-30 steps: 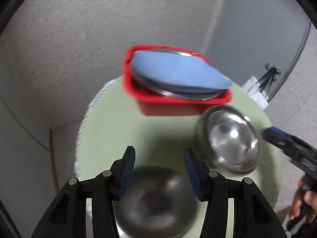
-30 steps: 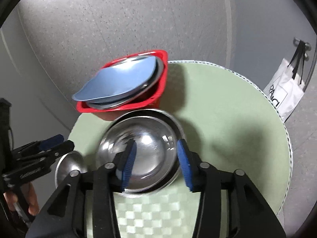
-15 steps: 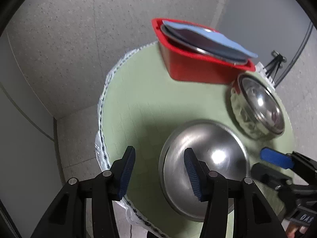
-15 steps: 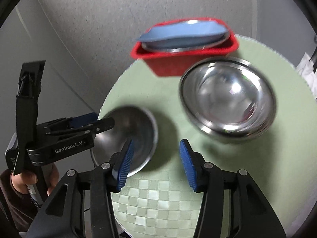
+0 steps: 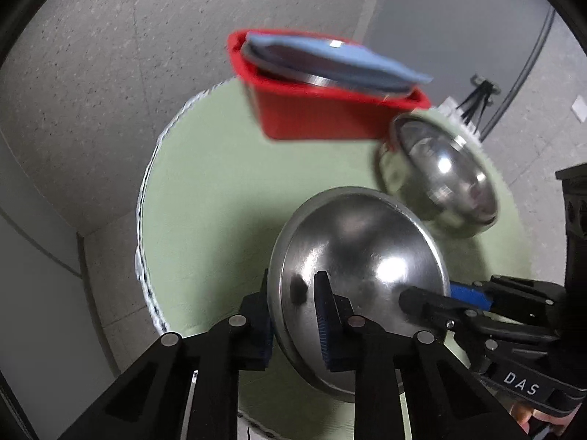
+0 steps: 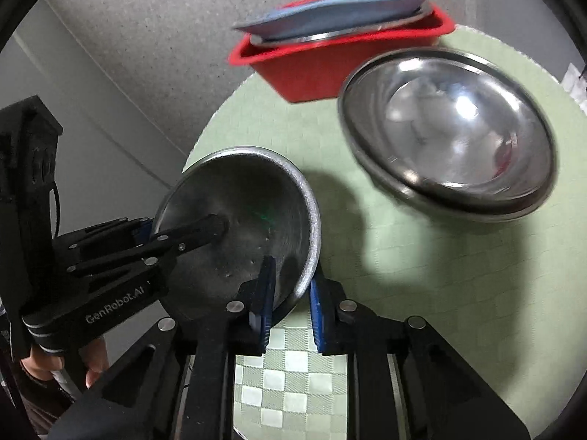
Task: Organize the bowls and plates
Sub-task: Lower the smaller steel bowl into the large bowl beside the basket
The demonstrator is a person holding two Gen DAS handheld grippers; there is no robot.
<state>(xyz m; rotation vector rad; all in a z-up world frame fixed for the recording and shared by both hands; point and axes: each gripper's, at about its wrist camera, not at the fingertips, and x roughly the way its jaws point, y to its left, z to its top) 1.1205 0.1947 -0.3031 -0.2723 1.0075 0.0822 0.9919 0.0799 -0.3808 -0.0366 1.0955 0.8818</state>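
While you hold the small steel bowl (image 5: 361, 275) tilted above the green round table (image 5: 205, 198), your left gripper (image 5: 293, 315) has just closed on its rim at the bowl's nine o'clock and your right gripper (image 6: 288, 295) has just closed on the opposite rim, one pad inside the brushed, dull-shining wall and one outside. At one o'clock from it in the left wrist view lies the larger, mirror-bright steel bowl (image 5: 445, 179), just beside the red bin (image 5: 312, 110) at twelve, which carries steel plates (image 5: 312, 79) under a blue plate (image 5: 341, 57).
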